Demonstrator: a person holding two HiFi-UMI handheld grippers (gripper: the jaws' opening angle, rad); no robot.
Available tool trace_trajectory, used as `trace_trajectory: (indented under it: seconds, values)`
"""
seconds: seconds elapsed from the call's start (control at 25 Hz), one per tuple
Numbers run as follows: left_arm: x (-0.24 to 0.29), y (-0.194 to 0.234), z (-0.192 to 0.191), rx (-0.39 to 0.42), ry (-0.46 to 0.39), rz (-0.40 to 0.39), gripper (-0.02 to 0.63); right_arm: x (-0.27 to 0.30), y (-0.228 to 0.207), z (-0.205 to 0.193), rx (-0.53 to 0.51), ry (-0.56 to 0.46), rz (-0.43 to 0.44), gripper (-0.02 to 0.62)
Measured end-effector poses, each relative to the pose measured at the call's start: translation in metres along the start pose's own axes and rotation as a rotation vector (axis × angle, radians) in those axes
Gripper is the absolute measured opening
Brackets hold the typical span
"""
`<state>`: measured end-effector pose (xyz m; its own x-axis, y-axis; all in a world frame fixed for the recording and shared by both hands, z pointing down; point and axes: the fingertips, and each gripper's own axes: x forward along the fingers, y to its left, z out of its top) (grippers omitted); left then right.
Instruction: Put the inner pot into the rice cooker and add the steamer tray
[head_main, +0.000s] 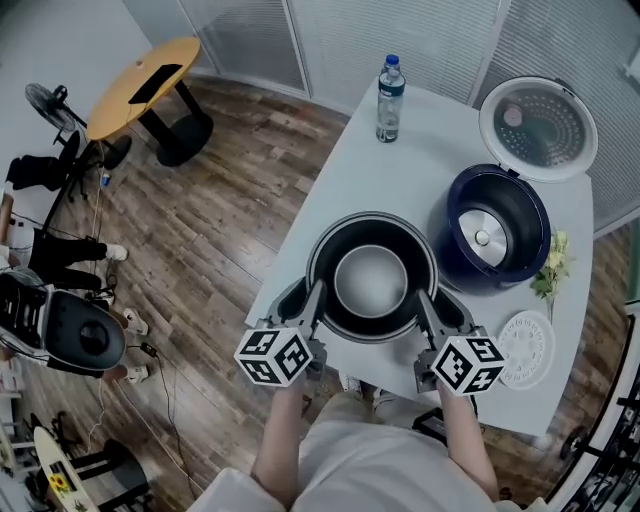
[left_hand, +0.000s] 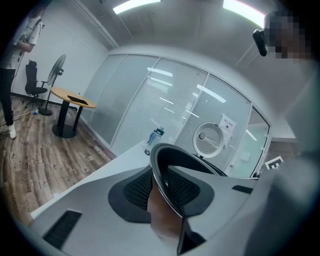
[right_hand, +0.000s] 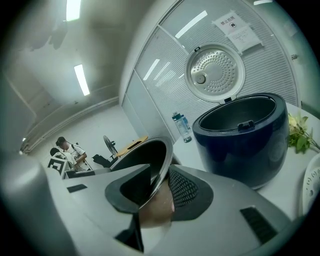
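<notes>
I have the inner pot by its rim from both sides. My left gripper pinches the rim's left edge, one pad inside the wall and one outside, and my right gripper pinches the right edge the same way. The pot sits level between them, mouth up and empty. It looks lifted clear of the white table, on the near-left side of the rice cooker. My right gripper is the nearer one to the cooker, so the pot has to travel right and away, then down. The cooker's lid stands open and its cavity holds nothing but the heating plate. The white steamer tray lies flat just in front of the cooker.
</notes>
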<state>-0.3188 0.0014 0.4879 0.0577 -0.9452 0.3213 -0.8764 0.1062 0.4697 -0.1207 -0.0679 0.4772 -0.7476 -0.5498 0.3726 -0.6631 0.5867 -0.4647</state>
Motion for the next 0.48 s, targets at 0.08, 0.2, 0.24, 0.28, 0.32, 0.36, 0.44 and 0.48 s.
trace_trajectory:
  seconds: [0.08,0.2,0.24,0.28,0.32,0.36,0.44,0.48]
  values:
    - [0.001,-0.003,0.006,0.003,-0.009,-0.007,0.098,-0.001,0.001,0.006,0.001,-0.011,-0.001,0.123]
    - [0.003,-0.009,0.014,0.010,-0.022,-0.019,0.097,-0.004,0.001,0.013,0.006,-0.026,-0.004,0.123]
    - [0.002,-0.012,0.017,0.012,-0.026,-0.023,0.097,-0.006,0.001,0.015,0.007,-0.031,-0.005,0.121]
    - [0.001,-0.014,0.019,0.013,-0.030,-0.028,0.097,-0.008,0.002,0.018,0.007,-0.037,-0.005,0.121]
    - [0.001,-0.016,0.021,0.014,-0.034,-0.033,0.097,-0.010,0.003,0.020,0.007,-0.043,-0.004,0.121]
    - [0.000,-0.018,0.024,0.014,-0.038,-0.037,0.097,-0.012,0.005,0.023,0.007,-0.051,-0.003,0.121]
    - [0.000,-0.022,0.028,0.016,-0.046,-0.045,0.097,-0.015,0.007,0.029,0.004,-0.067,0.001,0.121]
    - [0.001,-0.025,0.031,0.017,-0.051,-0.049,0.097,-0.017,0.007,0.033,0.002,-0.074,0.002,0.121]
